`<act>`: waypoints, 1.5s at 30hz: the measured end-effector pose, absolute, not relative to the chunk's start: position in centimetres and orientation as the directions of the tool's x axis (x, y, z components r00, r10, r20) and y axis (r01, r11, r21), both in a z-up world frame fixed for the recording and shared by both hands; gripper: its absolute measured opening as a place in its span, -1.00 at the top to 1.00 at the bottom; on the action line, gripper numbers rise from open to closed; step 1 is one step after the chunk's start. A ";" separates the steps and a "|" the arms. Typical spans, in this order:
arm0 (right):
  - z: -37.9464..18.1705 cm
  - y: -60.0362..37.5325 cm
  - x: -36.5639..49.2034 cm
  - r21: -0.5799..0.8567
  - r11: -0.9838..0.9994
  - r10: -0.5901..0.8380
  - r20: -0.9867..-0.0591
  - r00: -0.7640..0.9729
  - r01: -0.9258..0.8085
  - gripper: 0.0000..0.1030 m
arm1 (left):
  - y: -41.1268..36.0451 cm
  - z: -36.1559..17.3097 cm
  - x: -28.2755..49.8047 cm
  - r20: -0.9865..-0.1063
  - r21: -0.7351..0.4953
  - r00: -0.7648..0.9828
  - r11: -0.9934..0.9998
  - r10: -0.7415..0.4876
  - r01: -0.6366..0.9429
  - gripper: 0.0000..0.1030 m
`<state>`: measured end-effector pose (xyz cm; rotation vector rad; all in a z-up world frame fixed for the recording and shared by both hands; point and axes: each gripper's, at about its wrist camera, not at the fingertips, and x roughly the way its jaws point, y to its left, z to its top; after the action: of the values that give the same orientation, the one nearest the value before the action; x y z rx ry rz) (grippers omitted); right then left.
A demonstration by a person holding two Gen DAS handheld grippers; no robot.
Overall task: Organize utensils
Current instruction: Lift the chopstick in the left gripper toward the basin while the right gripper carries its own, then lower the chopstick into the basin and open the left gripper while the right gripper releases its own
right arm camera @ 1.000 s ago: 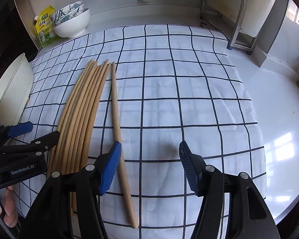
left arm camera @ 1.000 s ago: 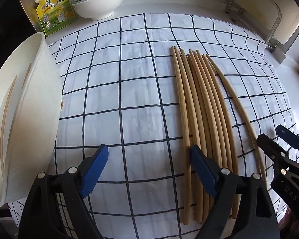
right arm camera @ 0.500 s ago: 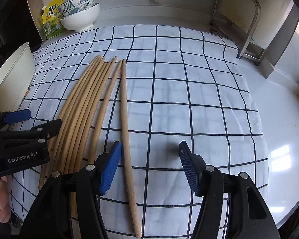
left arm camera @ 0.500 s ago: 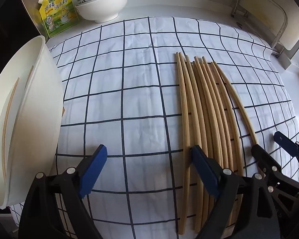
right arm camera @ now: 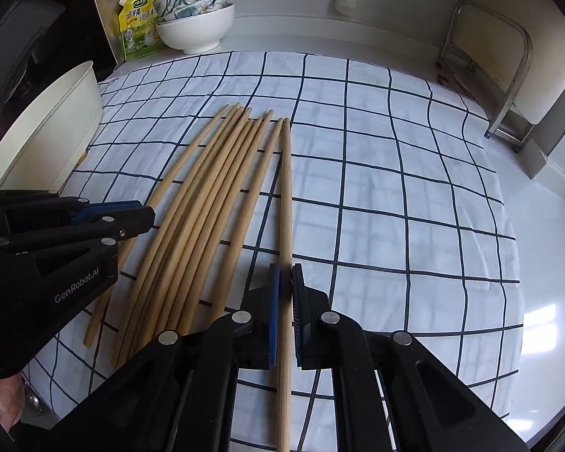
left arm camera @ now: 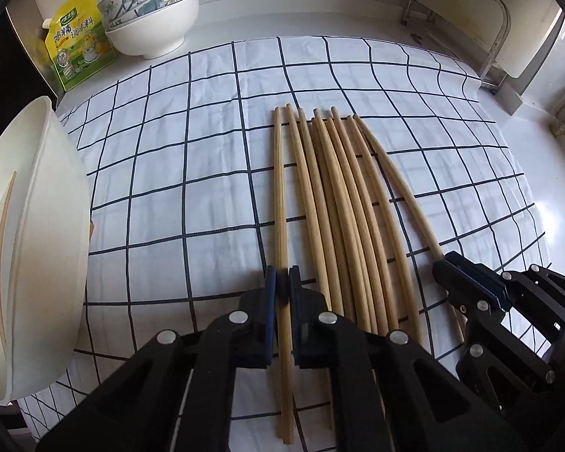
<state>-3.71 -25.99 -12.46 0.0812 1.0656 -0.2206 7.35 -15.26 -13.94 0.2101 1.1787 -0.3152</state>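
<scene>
At 9 o'clock in the left wrist view a white holder (left arm camera: 37,248) stands at the left edge of the checked cloth (left arm camera: 177,173), with a thin stick showing inside it. At 11 o'clock, off the cloth on the bare white desk (left arm camera: 358,19), a yellow-green seasoning pouch (left arm camera: 77,43) leans just beside stacked bowls (left arm camera: 158,22).

The left gripper (left arm camera: 282,286) points steeply down at 6 o'clock, its jaws clamped narrow on the leftmost chopstick (left arm camera: 279,196), which lies slightly apart from the bundle of chopsticks (left arm camera: 342,203) to its right. A bare strip of cloth runs between this stick and the holder.

The right gripper (right arm camera: 285,282) also tilts steeply down, its jaws pinched on the rightmost chopstick (right arm camera: 285,196), whose far tip touches the bundle's near 12 o'clock. In the right wrist view, fingertips (right arm camera: 3,403) of the person's hand show at 8 o'clock under the left tool.

From 1 to 4 o'clock the cloth lies open up to its right edge, with glossy desk beyond; a metal rack (right arm camera: 508,75) stands at 2 o'clock against the wall.
</scene>
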 end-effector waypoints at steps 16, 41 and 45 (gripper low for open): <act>-6.2 -25.6 -3.4 0.102 0.955 -0.068 -0.836 0.544 0.277 0.87 | -10.4 -7.4 6.0 -0.891 -0.087 0.393 0.936 -0.226 0.341 0.86; -5.7 -2.9 14.2 0.226 0.974 0.197 -0.837 0.510 -0.005 0.87 | 14.6 -5.1 12.1 -0.875 -0.052 0.475 0.994 -0.090 0.091 0.86; -7.9 -1.7 15.4 0.230 0.973 0.191 -0.870 0.454 0.031 0.88 | 15.9 -7.3 13.0 -0.897 -0.051 0.432 0.993 -0.091 0.103 0.86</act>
<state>15.42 -1.65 -7.95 0.2260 1.0972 0.0997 12.98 15.85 -7.32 0.0122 1.1174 -0.1205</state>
